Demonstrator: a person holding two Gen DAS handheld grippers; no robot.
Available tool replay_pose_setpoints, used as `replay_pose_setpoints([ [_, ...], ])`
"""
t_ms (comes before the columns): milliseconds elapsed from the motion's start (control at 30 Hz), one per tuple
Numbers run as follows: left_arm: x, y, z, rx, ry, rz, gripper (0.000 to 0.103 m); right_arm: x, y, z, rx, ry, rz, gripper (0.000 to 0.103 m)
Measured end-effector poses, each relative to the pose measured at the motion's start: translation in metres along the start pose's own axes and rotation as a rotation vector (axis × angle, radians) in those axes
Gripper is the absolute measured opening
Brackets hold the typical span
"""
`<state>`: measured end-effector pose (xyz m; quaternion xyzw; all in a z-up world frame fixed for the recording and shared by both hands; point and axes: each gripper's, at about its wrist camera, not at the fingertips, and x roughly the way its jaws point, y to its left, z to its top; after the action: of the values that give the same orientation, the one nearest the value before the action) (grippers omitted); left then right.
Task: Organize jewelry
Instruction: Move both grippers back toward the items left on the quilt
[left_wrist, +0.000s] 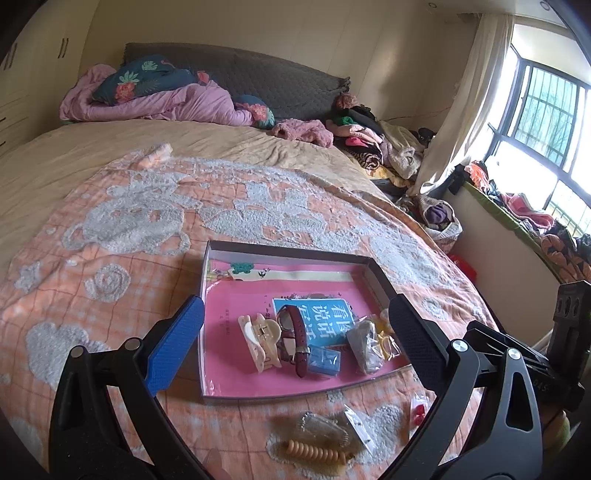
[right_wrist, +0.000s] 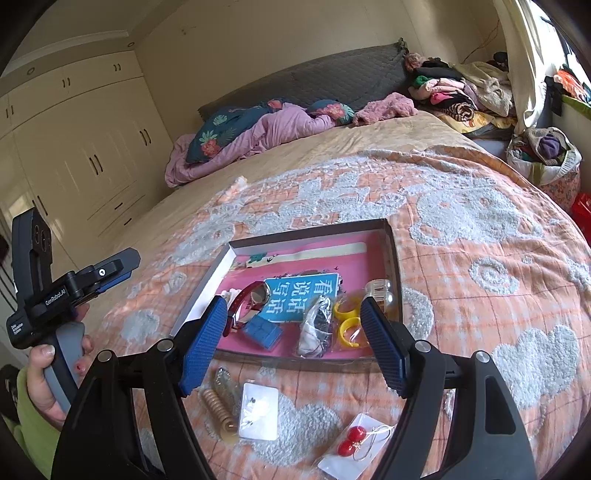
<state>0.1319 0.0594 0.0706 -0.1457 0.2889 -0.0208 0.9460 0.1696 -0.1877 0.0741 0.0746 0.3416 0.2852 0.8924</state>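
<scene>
A shallow box (left_wrist: 212, 258) (right_wrist: 395, 258) with a pink lining lies on the bed. It holds a red-strap watch (left_wrist: 295, 332) (right_wrist: 251, 299), a cream hair claw (left_wrist: 260, 341), a blue cube (left_wrist: 323, 362) (right_wrist: 264, 332), a bagged grey item (left_wrist: 364, 345) (right_wrist: 316, 326), yellow rings (right_wrist: 349, 319) and a clear claw clip (right_wrist: 380, 291). In front of the box lie a wooden bead bracelet (left_wrist: 314, 452) (right_wrist: 216, 404), a small earring bag (right_wrist: 258, 411) and bagged red bead earrings (right_wrist: 351, 441). My left gripper (left_wrist: 295, 339) is open above the box. My right gripper (right_wrist: 295, 343) is open over the box's near edge.
The orange and grey blanket (left_wrist: 147, 229) covers the bed. Pillows and a purple quilt (left_wrist: 177, 99) lie at the headboard. Clothes (left_wrist: 369, 144) are piled at the far right. A laundry bag (right_wrist: 546, 158) stands beside the bed. A wardrobe (right_wrist: 85, 155) is on the left.
</scene>
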Motion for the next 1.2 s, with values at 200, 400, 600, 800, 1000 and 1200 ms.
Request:
replay_pose_setpoints([
  [200, -0.007, -0.003, -0.005, 0.015, 0.005, -0.004, 0.093, -0.007, 0.004, -0.005, -0.012, 0.004, 0.004, 0.073],
  [400, -0.010, -0.008, -0.016, 0.027, 0.022, 0.006, 0.093, -0.012, 0.005, -0.009, -0.012, 0.007, 0.003, 0.073],
  [600, -0.007, -0.010, -0.027, 0.040, 0.052, 0.015, 0.093, -0.015, 0.005, -0.014, -0.013, 0.017, 0.002, 0.073],
  [800, -0.005, -0.010, -0.037, 0.058, 0.079, 0.030, 0.093, -0.019, 0.004, -0.020, -0.014, 0.024, -0.002, 0.073],
  [1000, -0.003, -0.008, -0.050, 0.066, 0.112, 0.046, 0.093, -0.022, 0.003, -0.026, -0.014, 0.037, -0.002, 0.073],
  [1200, 0.001, -0.005, -0.063, 0.080, 0.152, 0.071, 0.093, -0.020, 0.007, -0.032, -0.030, 0.062, 0.003, 0.073],
])
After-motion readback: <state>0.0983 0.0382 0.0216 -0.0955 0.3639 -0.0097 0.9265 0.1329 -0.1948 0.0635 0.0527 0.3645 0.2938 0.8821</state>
